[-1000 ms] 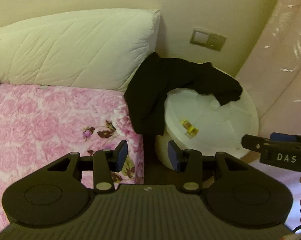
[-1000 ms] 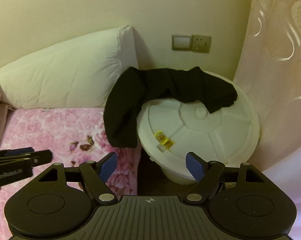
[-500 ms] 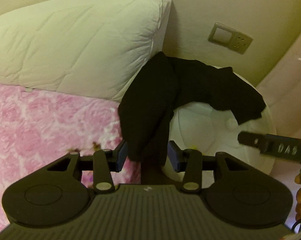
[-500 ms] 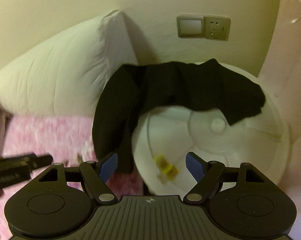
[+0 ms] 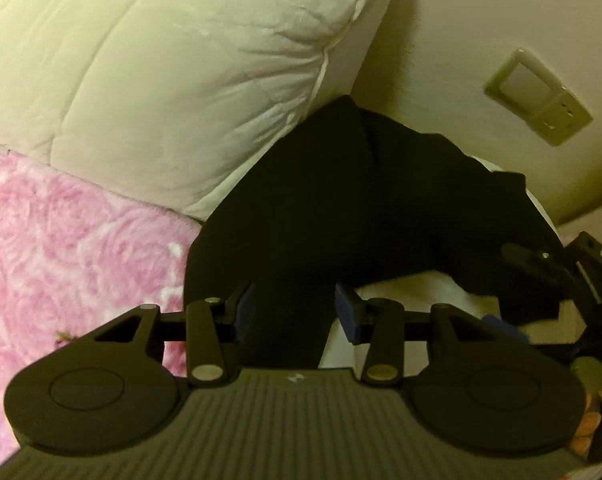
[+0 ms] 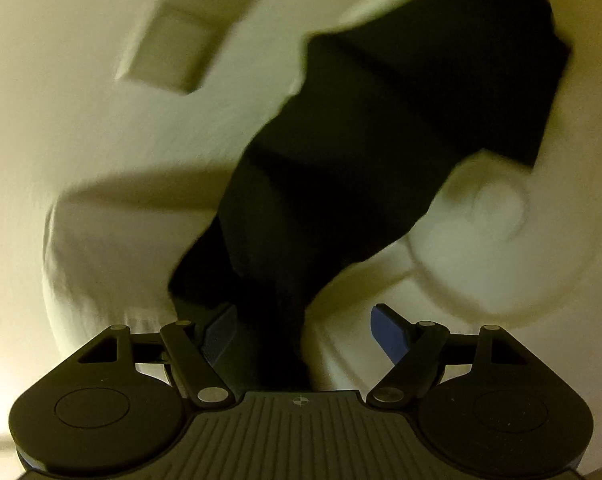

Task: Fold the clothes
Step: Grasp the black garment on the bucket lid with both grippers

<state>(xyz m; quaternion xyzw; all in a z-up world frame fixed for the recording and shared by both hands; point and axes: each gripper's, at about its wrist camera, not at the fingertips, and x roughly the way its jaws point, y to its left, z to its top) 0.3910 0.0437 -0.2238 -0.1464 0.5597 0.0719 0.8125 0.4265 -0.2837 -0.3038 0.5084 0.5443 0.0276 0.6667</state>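
The left tool (image 5: 293, 312) stands released, its blue pads either side of the hanging end of the black garment (image 5: 341, 208) at lower centre of its frame. The right tool (image 6: 303, 332) is likewise spread wide around a dangling part of the garment, not clenched. The garment drapes over the white round lid (image 6: 501, 240), blurred at right. A white pillow (image 5: 161, 72) fills the upper left, above the pink floral bedspread (image 5: 61, 248).

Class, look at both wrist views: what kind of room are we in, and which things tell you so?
Most likely a bedroom. A plump white pillow leans against the wall above a pink rose-patterned blanket, and a black garment lies draped over a white round lid beside the bed.
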